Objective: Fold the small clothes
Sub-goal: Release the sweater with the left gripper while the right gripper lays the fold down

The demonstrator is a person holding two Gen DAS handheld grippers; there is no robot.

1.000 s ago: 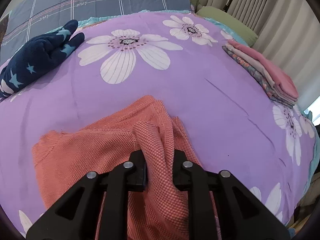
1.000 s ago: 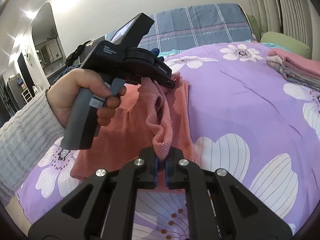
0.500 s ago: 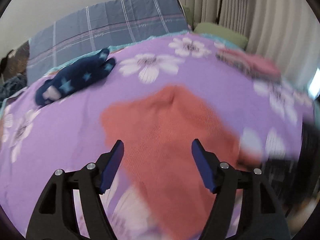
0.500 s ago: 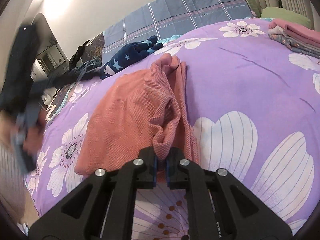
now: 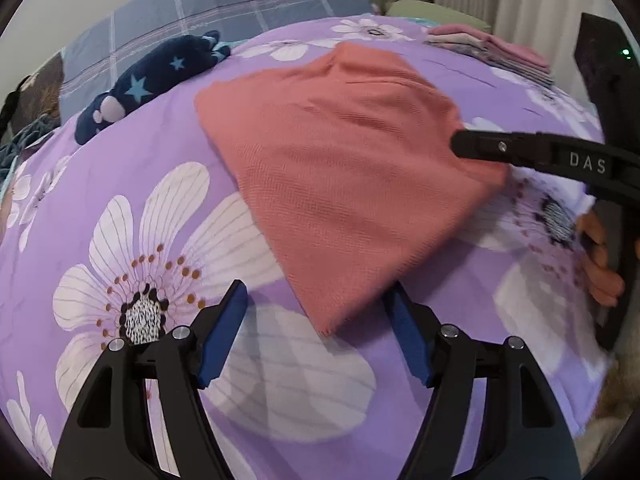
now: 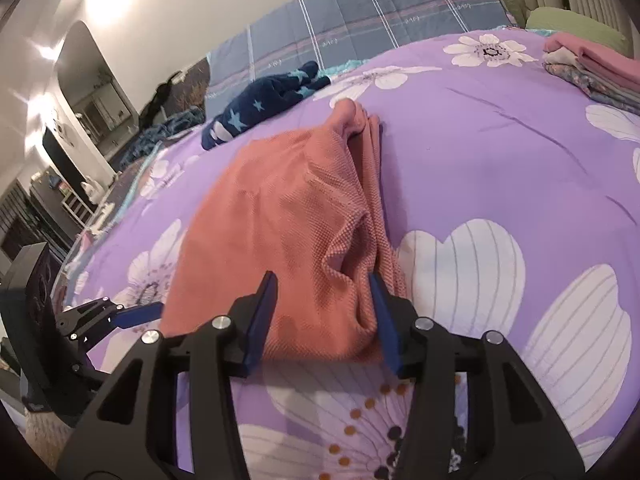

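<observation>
An orange knit garment (image 5: 344,168) lies folded on the purple flowered bedspread (image 5: 120,184); it also shows in the right wrist view (image 6: 280,232), with a bunched fold along its right edge. My left gripper (image 5: 320,336) is open and empty, its jaws apart at the garment's near corner. My right gripper (image 6: 324,320) is open, its jaws standing either side of the garment's near edge, holding nothing. The right gripper also shows at the garment's right edge in the left wrist view (image 5: 520,148). The left gripper shows low at the left in the right wrist view (image 6: 120,316).
A navy star-patterned garment (image 5: 152,80) lies at the back left near the plaid pillow (image 5: 240,0). A stack of folded clothes (image 6: 592,68) sits at the back right. Bedroom furniture stands beyond the bed's left side (image 6: 64,168).
Both grippers let go of the orange garment and opened. The left gripper pulled back toward the garment's near corner. The garment now lies flat.
</observation>
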